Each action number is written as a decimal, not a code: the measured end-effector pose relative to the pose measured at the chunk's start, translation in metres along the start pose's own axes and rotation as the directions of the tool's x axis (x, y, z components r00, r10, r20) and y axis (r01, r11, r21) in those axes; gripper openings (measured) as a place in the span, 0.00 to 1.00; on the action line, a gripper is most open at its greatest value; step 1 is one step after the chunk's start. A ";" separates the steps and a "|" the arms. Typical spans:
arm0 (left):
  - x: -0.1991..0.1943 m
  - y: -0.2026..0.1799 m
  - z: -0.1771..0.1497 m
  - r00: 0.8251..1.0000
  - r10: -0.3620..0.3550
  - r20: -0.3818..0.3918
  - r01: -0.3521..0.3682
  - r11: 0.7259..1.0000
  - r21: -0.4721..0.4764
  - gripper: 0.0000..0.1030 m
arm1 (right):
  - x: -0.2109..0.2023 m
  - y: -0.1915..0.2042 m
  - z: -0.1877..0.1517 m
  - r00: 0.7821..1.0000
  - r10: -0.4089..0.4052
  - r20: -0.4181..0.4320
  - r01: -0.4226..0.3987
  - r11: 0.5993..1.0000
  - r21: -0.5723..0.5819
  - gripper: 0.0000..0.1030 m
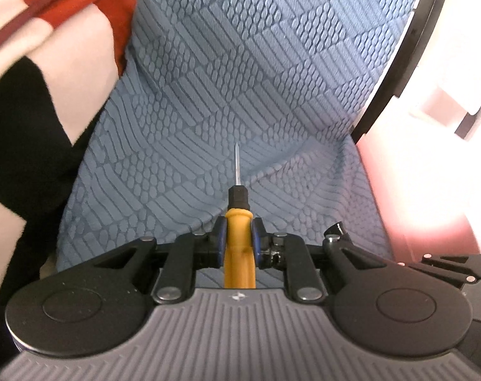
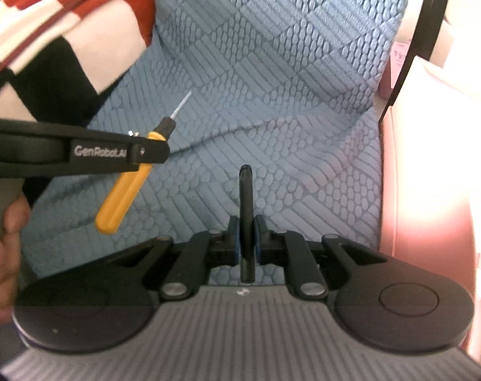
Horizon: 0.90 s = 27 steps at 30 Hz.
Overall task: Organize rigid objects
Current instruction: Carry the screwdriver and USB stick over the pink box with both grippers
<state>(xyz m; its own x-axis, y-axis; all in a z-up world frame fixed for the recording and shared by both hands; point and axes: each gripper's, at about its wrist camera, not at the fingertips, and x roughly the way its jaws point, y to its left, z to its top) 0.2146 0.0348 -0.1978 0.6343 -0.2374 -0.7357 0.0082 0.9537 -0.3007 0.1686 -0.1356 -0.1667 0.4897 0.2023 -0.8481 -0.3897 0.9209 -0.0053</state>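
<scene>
Nearest the lens, low in the centre of the left wrist view, the left gripper (image 1: pixel 237 241) is clamped on the yellow handle of one screwdriver (image 1: pixel 238 222), whose thin metal tip points up the frame over the blue textured cloth (image 1: pixel 272 63). In the right wrist view the right gripper (image 2: pixel 246 238) pinches one flat black object (image 2: pixel 245 197) standing on edge at lower centre, while that same screwdriver slants at centre left. The cloth fills both views, with a red, white and black checked fabric (image 2: pixel 50 31) at upper left, a pink surface (image 2: pixel 430 190) at right, and the person's hand (image 2: pixel 2 247) at the left edge.
</scene>
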 end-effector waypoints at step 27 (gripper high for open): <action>-0.136 -0.008 -0.007 0.989 -0.079 0.127 0.094 0.989 -0.115 0.19 | -0.136 0.022 0.020 0.970 0.017 0.244 -0.029 0.998 0.050 0.12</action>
<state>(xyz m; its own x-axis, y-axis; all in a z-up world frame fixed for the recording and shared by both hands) 0.1231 0.0582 -0.0991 0.7249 -0.2863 -0.6265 -0.0218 0.8995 -0.4363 0.1090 -0.1368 -0.0405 0.6587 0.2927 -0.6931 -0.3649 0.9299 0.0460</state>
